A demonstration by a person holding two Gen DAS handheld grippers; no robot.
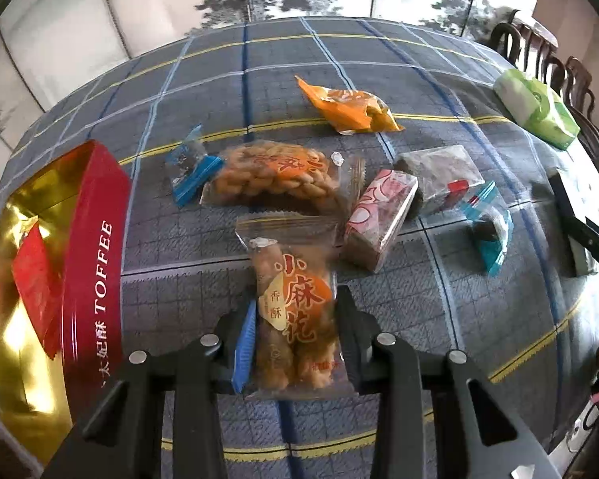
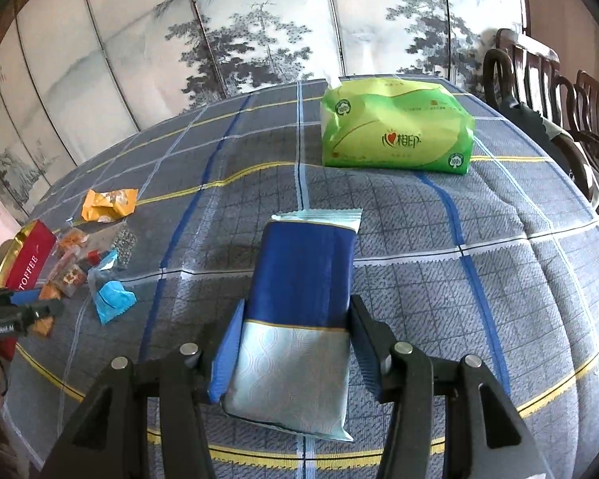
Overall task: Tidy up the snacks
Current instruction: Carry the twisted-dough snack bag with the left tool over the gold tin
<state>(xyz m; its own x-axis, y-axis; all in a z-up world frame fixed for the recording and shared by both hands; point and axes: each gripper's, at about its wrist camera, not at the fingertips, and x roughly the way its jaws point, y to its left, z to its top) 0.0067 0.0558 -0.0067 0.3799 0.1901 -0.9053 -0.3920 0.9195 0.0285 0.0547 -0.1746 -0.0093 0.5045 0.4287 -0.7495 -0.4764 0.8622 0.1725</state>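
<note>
While the left gripper [image 1: 295,335] holds a clear packet of fried dough twists [image 1: 291,319] pinched between its jaws, the packet hangs just above the checked tablecloth [image 1: 379,52], near the open red toffee tin [image 1: 96,263] at nine o'clock. A red packet [image 1: 36,287] already lies on the tin's gold lining. Loose snacks lie beyond the held packet: a second twist packet [image 1: 275,175] at twelve o'clock, a pink-patterned bar [image 1: 375,219] touching it at one o'clock, a grey packet [image 1: 439,175] behind that bar, an orange wrapper [image 1: 347,107] farther out, and blue-edged wrappers [image 1: 487,227] at two o'clock. The right gripper [image 2: 295,343] has its jaws closed on a blue and silver packet [image 2: 299,311], well apart from the pile, with a green pack of tissues [image 2: 395,127] at twelve o'clock.

Judged from this layout, the step in hand is carrying snacks to the tin, with most of the pile not yet sorted. The next move likely calls for swinging the left packet over the tin's red wall toward nine o'clock, then parting the jaws above the gold lining; the soft wrapper may catch on the rim.
</note>
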